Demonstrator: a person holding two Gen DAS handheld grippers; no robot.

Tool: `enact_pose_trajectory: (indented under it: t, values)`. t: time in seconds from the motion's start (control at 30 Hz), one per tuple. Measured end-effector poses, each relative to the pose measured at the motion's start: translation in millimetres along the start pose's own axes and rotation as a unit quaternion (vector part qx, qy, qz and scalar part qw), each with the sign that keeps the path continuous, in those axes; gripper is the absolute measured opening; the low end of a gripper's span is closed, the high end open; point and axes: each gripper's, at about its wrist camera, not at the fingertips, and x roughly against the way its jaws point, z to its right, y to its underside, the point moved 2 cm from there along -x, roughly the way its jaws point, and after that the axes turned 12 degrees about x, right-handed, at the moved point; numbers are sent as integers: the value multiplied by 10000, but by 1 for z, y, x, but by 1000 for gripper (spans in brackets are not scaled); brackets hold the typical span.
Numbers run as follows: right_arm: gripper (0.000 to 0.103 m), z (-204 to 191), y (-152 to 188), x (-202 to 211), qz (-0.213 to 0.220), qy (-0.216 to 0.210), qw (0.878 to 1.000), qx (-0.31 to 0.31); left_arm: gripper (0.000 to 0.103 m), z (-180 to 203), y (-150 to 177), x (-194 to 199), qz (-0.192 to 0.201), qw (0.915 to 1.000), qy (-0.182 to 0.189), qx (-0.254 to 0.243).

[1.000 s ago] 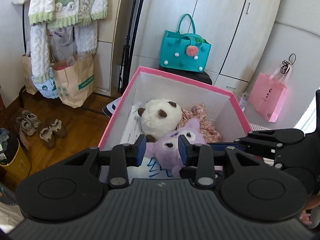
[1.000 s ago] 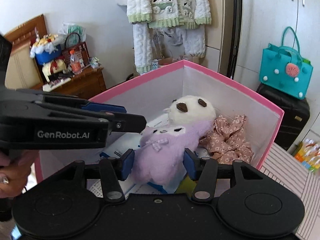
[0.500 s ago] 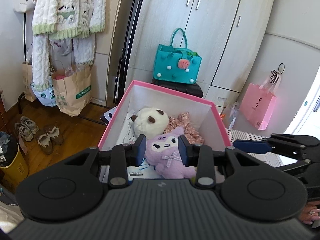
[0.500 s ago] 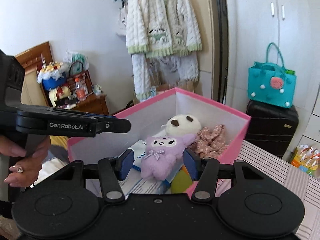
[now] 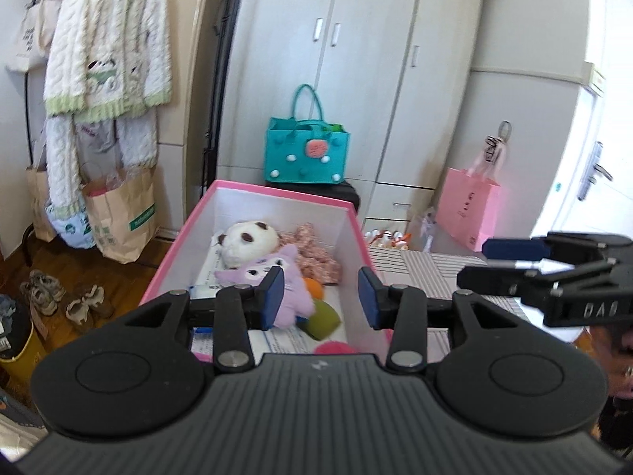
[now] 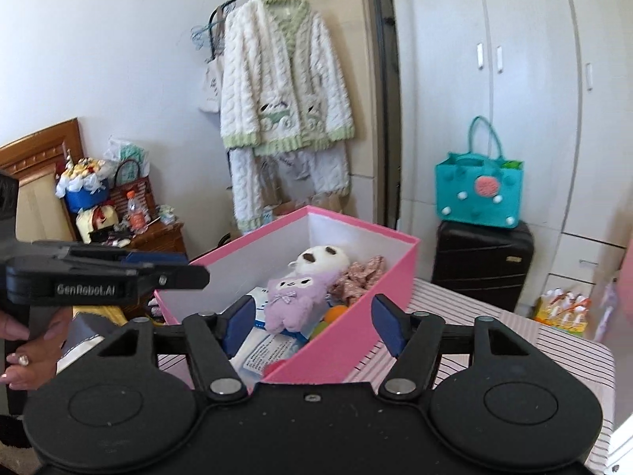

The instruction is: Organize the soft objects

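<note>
A pink box (image 5: pixel 174 253) (image 6: pixel 356 336) stands on a striped table. In it lie a purple plush (image 5: pixel 285 289) (image 6: pixel 292 297), a white panda plush (image 5: pixel 249 239) (image 6: pixel 322 259), a floral cloth (image 5: pixel 312 249) (image 6: pixel 360 277), papers and small coloured toys. My left gripper (image 5: pixel 320 297) is open and empty, held back above the box's near end. My right gripper (image 6: pixel 310 322) is open and empty, back from the box's near corner. Each gripper shows in the other's view, the right gripper in the left wrist view (image 5: pixel 554 269) and the left gripper in the right wrist view (image 6: pixel 107 273).
A teal bag (image 5: pixel 306 150) (image 6: pixel 478 190) sits on a black suitcase (image 6: pixel 480 261) behind the box. A pink paper bag (image 5: pixel 467 209), white wardrobes, hanging knitwear (image 6: pixel 281 87), a brown paper bag (image 5: pixel 118 213) and shoes (image 5: pixel 59 297) surround the table (image 5: pixel 415 269).
Both grippers have pulled back and up from the box and opened wider. The purple plush stays in the box, lying on the papers.
</note>
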Motion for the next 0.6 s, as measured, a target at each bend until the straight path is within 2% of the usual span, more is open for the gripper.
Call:
enact_pose_trajectory:
  t: [0.13, 0.23, 0.33, 0.4, 0.43, 0.47, 0.6]
  values:
    - [78, 2, 7, 22, 75, 280, 9996, -30, 52, 12, 15, 11, 185, 9997, -41, -124]
    - [79, 4, 15, 31, -9, 443, 9990, -109, 53, 18, 27, 16, 193, 9997, -15, -122]
    - [90, 6, 22, 41, 2, 639, 9977, -210, 57, 26, 35, 21, 263, 9994, -16, -216]
    - [103, 6, 27, 48, 56, 877, 9956, -322, 59, 30, 38, 22, 280, 9992, -33, -287]
    - [103, 5, 30, 51, 73, 1046, 9937, -384, 60, 32, 40, 22, 279, 9991, -39, -328]
    - [103, 5, 33, 53, 25, 1201, 9917, -448, 62, 33, 42, 22, 274, 9990, -51, -358]
    - [103, 4, 40, 49, -619, 1793, 9787, -779, 67, 36, 46, 23, 239, 9990, -93, -362]
